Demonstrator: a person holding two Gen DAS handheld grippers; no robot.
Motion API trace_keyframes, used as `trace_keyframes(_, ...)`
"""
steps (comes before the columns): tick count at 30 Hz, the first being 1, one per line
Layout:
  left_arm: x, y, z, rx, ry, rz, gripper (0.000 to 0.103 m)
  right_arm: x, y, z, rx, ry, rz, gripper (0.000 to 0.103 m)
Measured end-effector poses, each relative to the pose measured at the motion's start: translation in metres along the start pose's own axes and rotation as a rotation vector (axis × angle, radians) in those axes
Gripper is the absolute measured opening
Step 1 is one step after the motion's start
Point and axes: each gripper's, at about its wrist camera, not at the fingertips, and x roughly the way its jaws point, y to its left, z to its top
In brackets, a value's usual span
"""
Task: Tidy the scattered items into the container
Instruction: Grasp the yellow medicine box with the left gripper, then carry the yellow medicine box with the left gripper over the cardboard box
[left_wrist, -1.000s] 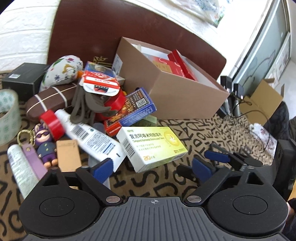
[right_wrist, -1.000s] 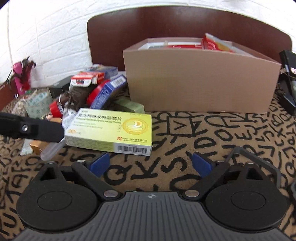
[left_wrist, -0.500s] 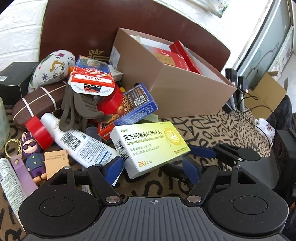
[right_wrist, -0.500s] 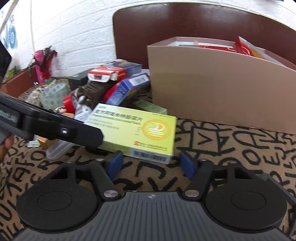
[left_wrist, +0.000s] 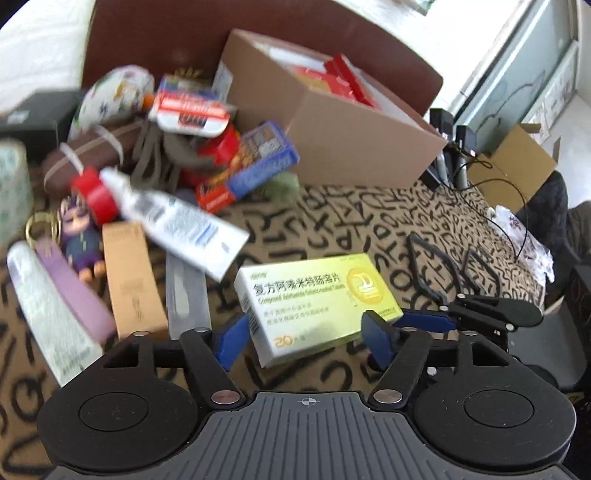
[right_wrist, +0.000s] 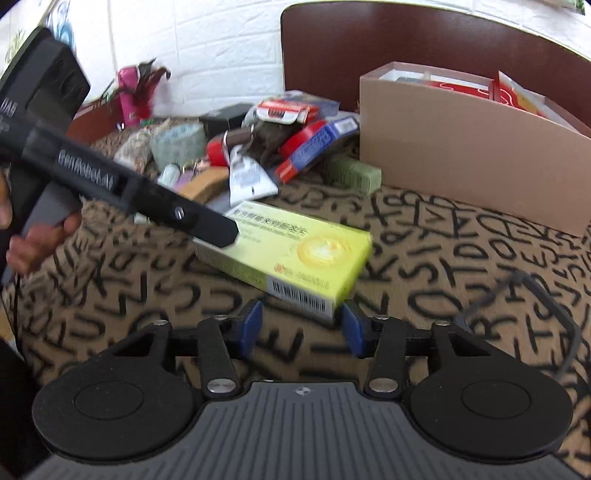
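Observation:
A yellow-green medicine box (left_wrist: 317, 301) (right_wrist: 291, 254) sits between both grippers above the letter-patterned cloth. My left gripper (left_wrist: 304, 336) has its blue pads on the box's two sides. My right gripper (right_wrist: 301, 325) has its pads at the box's barcode end, closing around it from the other side; contact there is unclear. The cardboard box container (left_wrist: 332, 133) (right_wrist: 469, 155) stands behind with red packs inside. A heap of scattered items (left_wrist: 177, 147) lies to its left.
A white tube with red cap (left_wrist: 166, 218), a tan box (left_wrist: 133, 280), a doll keychain (left_wrist: 81, 243) and a tape roll (left_wrist: 11, 192) lie left. Black cables (left_wrist: 439, 266) lie right. A green box (right_wrist: 351, 173) sits by the container.
The yellow-green box has been pulled away from the heap toward me. My left gripper closed on it. My right gripper moved in to the box's barcode end and narrowed.

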Motion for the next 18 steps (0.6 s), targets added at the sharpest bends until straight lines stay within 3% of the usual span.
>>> trace_keyframes(9, 0.010, 0.002, 0.003, 0.002, 0.025, 0.002, 0.082, 0.012, -0.013, 0.010, -0.001, -0.008, -0.025, 0.058)
trace_keyframes(18, 0.021, 0.003, 0.002, 0.030, 0.050, 0.003, 0.076, 0.021, 0.002, 0.013, -0.031, 0.008, -0.048, 0.057)
